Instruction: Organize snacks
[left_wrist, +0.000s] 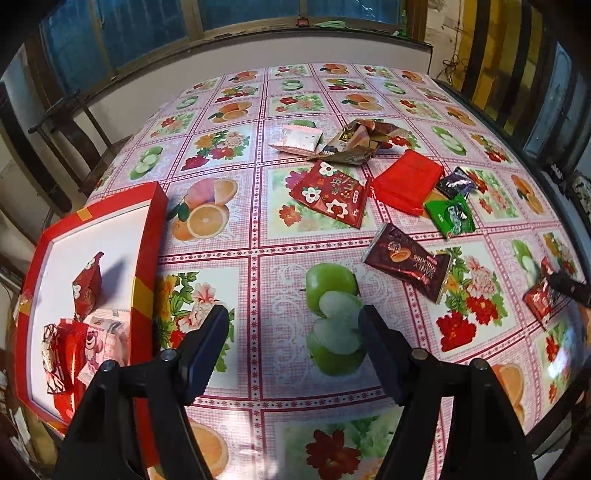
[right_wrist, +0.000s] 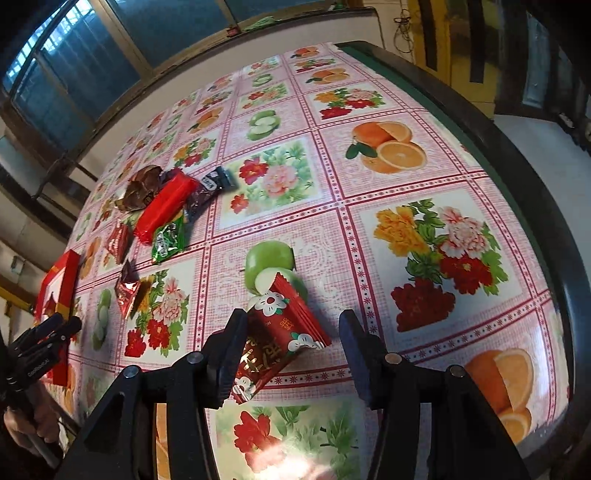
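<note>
A red box (left_wrist: 147, 258) with a white inside stands at the table's left edge and holds several snack packets (left_wrist: 88, 325). My left gripper (left_wrist: 293, 347) is open and empty above the tablecloth, just right of the box. Loose snacks lie ahead: a red flowered packet (left_wrist: 330, 194), a plain red packet (left_wrist: 406, 181), a dark brown packet (left_wrist: 408, 262), a green packet (left_wrist: 450, 216). My right gripper (right_wrist: 295, 354) is open around another red flowered packet (right_wrist: 280, 336) that lies on the table against the left finger; the right finger is apart from it.
A crumpled brown wrapper (left_wrist: 354, 142) and a pink packet (left_wrist: 299, 140) lie farther back. The table's dark rim (right_wrist: 517, 166) curves along the right. The left gripper also shows at the left of the right wrist view (right_wrist: 44, 343).
</note>
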